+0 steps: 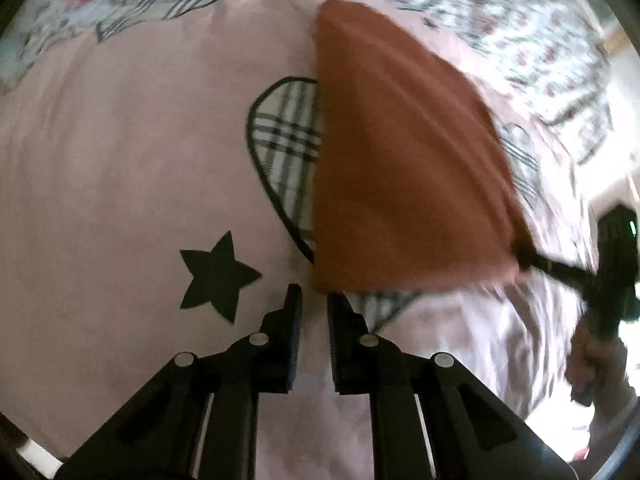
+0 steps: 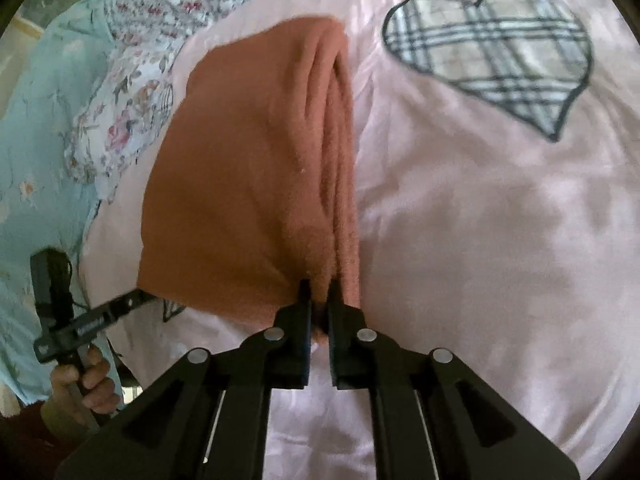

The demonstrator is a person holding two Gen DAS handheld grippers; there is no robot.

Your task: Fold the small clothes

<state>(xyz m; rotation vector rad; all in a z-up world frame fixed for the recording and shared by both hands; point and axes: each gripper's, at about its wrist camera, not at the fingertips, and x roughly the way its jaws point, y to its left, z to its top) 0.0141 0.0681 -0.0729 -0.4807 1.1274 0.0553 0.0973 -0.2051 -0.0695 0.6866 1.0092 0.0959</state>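
A rust-orange small cloth [image 1: 400,168] hangs stretched between my two grippers above a pink bedspread [image 1: 120,160]. My left gripper [image 1: 314,300] is shut on the cloth's near corner, which sits just at the fingertips. My right gripper [image 2: 319,292] is shut on the other corner of the cloth [image 2: 256,168], which bunches into folds ahead of it. The right gripper also shows in the left wrist view [image 1: 528,258], at the cloth's far right corner. The left gripper shows in the right wrist view [image 2: 140,298] at the cloth's lower left edge, held by a hand.
The pink bedspread carries a plaid heart patch [image 2: 492,52] and a black star [image 1: 216,276]. A floral sheet [image 1: 500,12] lies beyond it, and a pale blue flowered fabric [image 2: 36,140] lies at the left of the right wrist view.
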